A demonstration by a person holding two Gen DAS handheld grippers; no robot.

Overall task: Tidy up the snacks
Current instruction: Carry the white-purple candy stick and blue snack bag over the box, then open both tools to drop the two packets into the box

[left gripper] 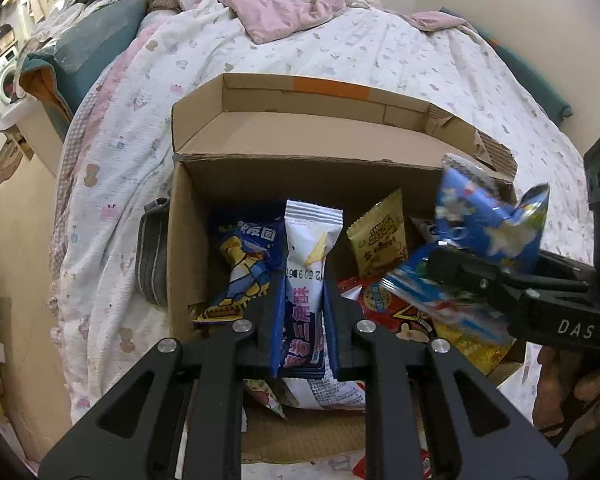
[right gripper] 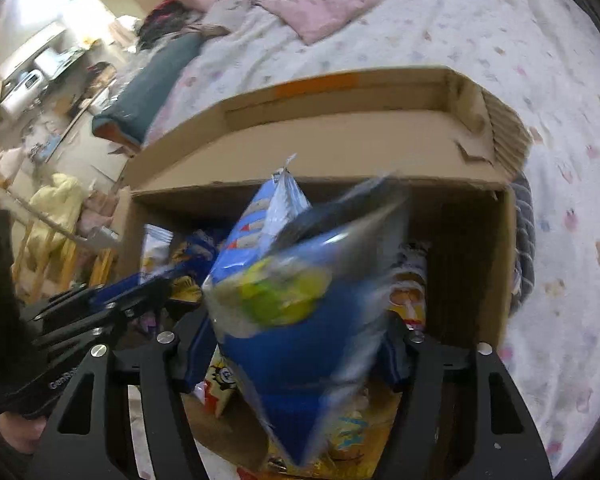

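Note:
An open cardboard box [left gripper: 188, 264] sits on the bed and holds several snack packets. My left gripper [left gripper: 303, 312] is shut on a white and purple snack packet [left gripper: 310, 248] and holds it upright over the box. My right gripper [right gripper: 296, 344] is shut on a blue snack bag [right gripper: 300, 300], blurred, over the right side of the box [right gripper: 472, 264]. The right gripper also shows in the left wrist view [left gripper: 512, 280] with the blue bag [left gripper: 488, 224]. In the box lie a blue and yellow packet [left gripper: 246, 264], a gold packet [left gripper: 380, 240] and a red packet [left gripper: 388, 308].
The bed [left gripper: 340, 52] has a white patterned quilt and a pink blanket [left gripper: 284, 12]. A grey striped pouch [left gripper: 152, 256] lies against the box's left wall. A washing machine [left gripper: 0, 76] and clutter stand far left. The box lid [left gripper: 320, 120] stands open at the back.

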